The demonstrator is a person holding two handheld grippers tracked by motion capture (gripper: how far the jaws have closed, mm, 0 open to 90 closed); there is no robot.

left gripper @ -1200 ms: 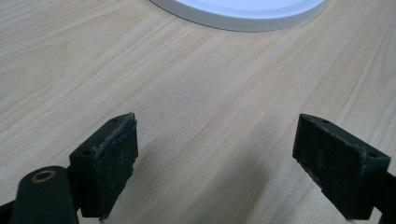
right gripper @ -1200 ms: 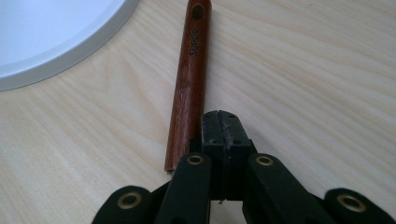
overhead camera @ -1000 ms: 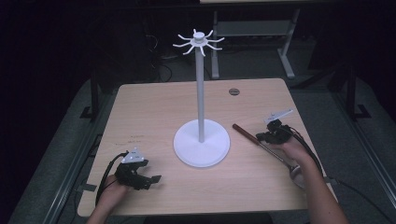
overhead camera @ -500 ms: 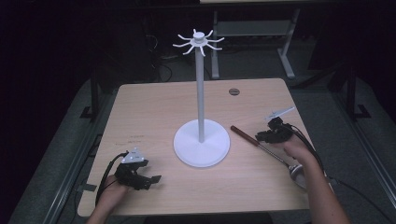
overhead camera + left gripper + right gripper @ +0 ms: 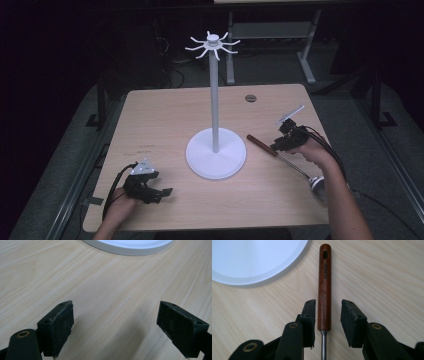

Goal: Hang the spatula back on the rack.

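While the right gripper (image 5: 326, 315) straddles the ladle's wooden handle (image 5: 324, 285), jaws slightly parted either side, the ladle (image 5: 280, 155) lies on the table (image 5: 165, 115), handle toward the stand's base (image 5: 216, 160)

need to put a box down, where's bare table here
The far strip of the table behind the stand's base is bare, as is the left side between base and edge. It is crowded at right, where the right tongs straddle the ladle's handle.
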